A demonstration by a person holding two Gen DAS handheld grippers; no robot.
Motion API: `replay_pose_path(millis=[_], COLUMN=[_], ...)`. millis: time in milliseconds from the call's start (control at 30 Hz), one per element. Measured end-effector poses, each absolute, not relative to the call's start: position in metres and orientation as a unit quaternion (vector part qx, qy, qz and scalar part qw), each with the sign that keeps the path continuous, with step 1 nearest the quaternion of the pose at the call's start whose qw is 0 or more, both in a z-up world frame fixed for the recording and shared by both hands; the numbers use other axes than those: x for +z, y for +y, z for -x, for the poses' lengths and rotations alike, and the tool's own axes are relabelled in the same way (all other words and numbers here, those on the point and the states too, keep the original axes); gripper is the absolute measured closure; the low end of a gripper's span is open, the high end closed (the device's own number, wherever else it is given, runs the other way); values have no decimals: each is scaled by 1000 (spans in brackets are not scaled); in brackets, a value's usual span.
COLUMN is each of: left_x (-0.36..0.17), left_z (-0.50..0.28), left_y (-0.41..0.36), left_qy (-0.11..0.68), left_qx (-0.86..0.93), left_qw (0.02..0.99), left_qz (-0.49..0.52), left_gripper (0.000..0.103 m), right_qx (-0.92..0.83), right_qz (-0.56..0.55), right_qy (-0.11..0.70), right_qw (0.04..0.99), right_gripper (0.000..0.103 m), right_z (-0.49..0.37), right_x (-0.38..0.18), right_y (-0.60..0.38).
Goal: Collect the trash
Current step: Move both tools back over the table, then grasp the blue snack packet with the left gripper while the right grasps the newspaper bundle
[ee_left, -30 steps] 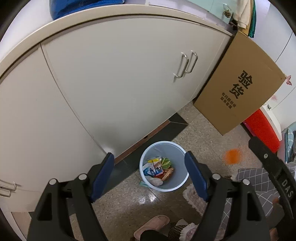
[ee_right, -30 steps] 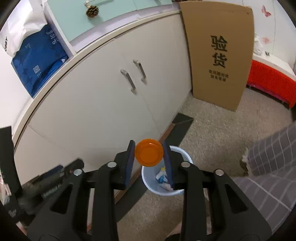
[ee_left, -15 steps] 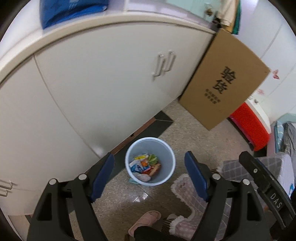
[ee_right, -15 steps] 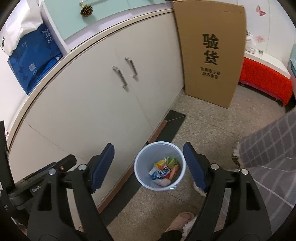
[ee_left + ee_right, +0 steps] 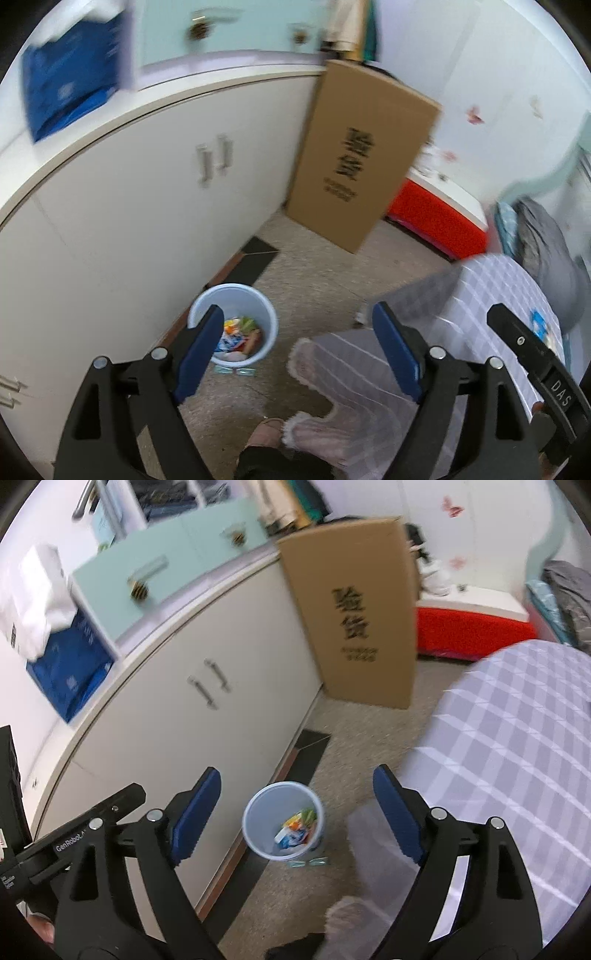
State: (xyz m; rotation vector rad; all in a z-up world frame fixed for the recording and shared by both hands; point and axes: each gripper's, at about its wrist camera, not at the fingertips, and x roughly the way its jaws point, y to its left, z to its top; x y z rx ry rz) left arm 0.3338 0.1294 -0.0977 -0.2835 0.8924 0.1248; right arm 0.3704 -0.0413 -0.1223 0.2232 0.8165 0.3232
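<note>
We hold both tongs spread wide and empty: the left tongs [image 5: 299, 347] and the right tongs [image 5: 297, 812] hang above the floor. The pale blue trash bin [image 5: 283, 819] stands on the floor against the white cabinet [image 5: 177, 716], at about six o'clock in the right wrist view, with colourful wrappers [image 5: 295, 830] inside. A cardboard box [image 5: 354, 613] leans at twelve o'clock.

Both wrist views high, angled floorward (blurred), sharing bin [image 5: 233, 325] [image 5: 283, 819], cabinet [image 5: 147, 206] [image 5: 192, 720]

Pale blue bin [image 5: 283, 819] — grey-checked tablecloth [image 5: 517, 746] — brown carton [image 5: 354, 609].
</note>
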Motion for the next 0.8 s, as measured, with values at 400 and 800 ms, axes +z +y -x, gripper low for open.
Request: replay_pose_path(millis=[400, 800], left_x=[-104, -138], left_z=[-341, -362], left_y=[-90, -230], left_qy=[475, 507], left_qx=[-87, -169], left_qw=[875, 845], left_qz=[46, -10], left_gripper=[21, 21], right_qx=[13, -113], right_qz=[-163, -247], right_qy=[350, 369], right_qw=[923, 889], right_gripper=[16, 13], right_z=[-304, -266], right_x=[-100, -140], right_y=[-251, -397])
